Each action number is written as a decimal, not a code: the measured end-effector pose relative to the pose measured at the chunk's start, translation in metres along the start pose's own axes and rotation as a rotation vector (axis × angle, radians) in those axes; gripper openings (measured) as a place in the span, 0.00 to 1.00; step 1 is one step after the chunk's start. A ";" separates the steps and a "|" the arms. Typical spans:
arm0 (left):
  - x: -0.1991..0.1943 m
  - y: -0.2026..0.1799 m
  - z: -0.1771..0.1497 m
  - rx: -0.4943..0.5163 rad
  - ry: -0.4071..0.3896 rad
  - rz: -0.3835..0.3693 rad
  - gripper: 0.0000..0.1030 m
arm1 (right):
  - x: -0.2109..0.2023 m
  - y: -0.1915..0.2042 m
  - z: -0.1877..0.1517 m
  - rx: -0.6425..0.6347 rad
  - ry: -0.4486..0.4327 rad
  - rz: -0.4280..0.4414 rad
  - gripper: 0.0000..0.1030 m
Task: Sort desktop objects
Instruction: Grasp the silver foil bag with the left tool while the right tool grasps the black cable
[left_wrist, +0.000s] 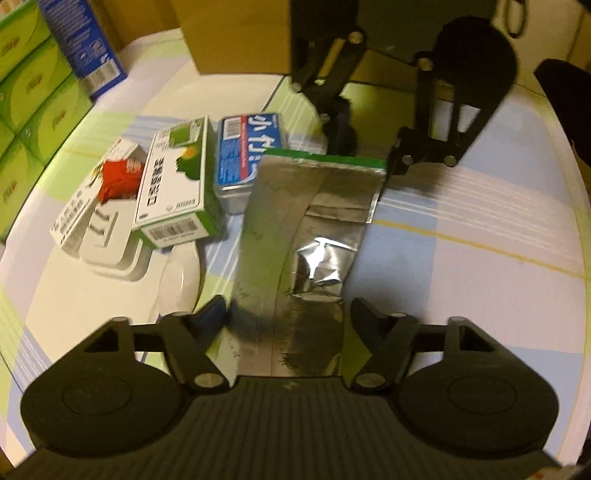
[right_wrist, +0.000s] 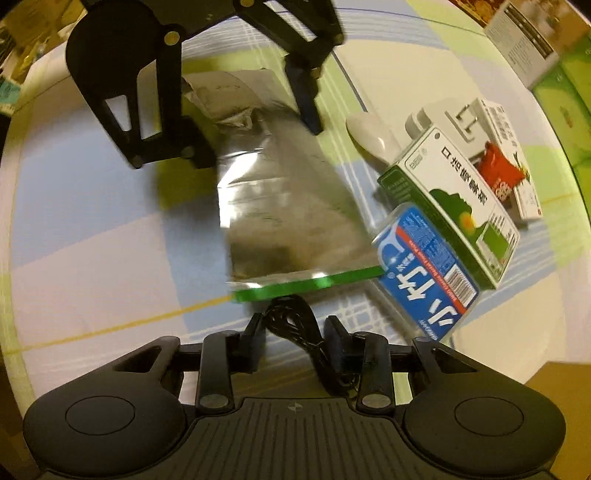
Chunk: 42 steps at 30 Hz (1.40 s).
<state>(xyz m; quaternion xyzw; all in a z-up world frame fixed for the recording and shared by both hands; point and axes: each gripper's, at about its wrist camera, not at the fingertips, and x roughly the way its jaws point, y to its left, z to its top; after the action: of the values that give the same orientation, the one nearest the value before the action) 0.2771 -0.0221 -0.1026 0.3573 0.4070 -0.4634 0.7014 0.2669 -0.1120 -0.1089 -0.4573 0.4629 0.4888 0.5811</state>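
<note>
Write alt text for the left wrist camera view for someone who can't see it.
A silver foil pouch lies on a checked tablecloth between the left gripper's fingers, with the right gripper at its far, green-edged end. To the left sit a blue tin, a green-and-white box and a red packet.

Left gripper (left_wrist: 288, 314): pitched steeply down and forward, jaws partway in, one finger on each long edge of the foil pouch (left_wrist: 306, 221). Blur at the tips; I could not tell whether the pads pressed on it.

Right gripper (right_wrist: 295, 325): pointed straight down, facing my left one tip to tip. Jaws were narrow but not closed, with a black cord (right_wrist: 295, 310) between the fingers and a gap showing on each side.
</note>
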 end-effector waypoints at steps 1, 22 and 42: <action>0.000 0.000 0.000 -0.011 0.007 0.007 0.48 | -0.001 0.004 -0.001 0.012 0.000 -0.005 0.31; -0.050 -0.124 -0.028 -0.507 0.031 -0.003 0.38 | -0.046 0.115 -0.112 0.699 -0.385 0.034 0.68; -0.057 -0.136 -0.038 -0.724 -0.084 0.031 0.60 | -0.040 0.131 -0.146 0.749 -0.534 -0.058 0.17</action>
<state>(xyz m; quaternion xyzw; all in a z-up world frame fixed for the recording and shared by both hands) 0.1266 -0.0112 -0.0836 0.0727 0.5102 -0.2926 0.8055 0.1205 -0.2478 -0.1025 -0.0867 0.4289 0.3721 0.8186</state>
